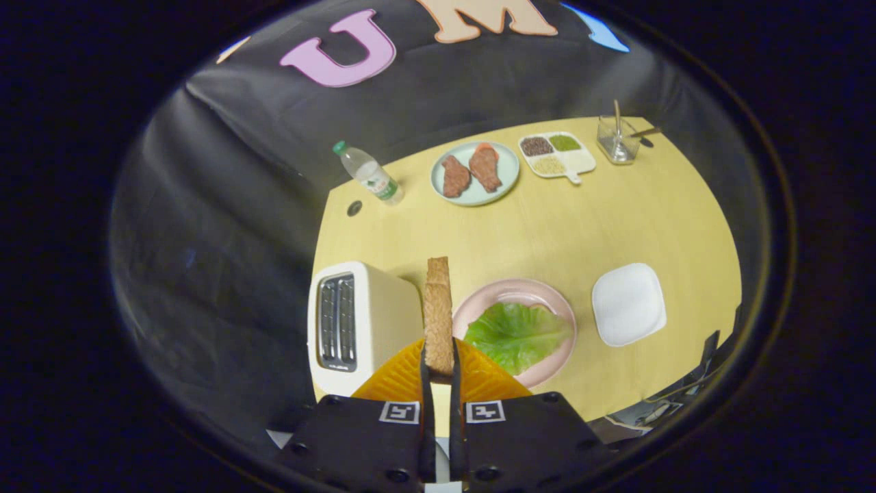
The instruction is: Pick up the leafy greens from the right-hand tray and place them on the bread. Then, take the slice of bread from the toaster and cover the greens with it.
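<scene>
Leftmost on the table (547, 226): toaster (359, 322), slots empty. Just right of it, gripper (439, 366) clamped narrow on a bread slice (438, 308), held edge-on, both fingers pressing its lower end. Right again, pink plate (547, 294) with greens (518, 333) lying flat; bottom bread not visible under them. White tray (628, 303) farther right, bare. Slice looks light, stiff, crumbly: grip by the faces near one edge, as now, gently. Lettuce soft, may shift under it.
</scene>
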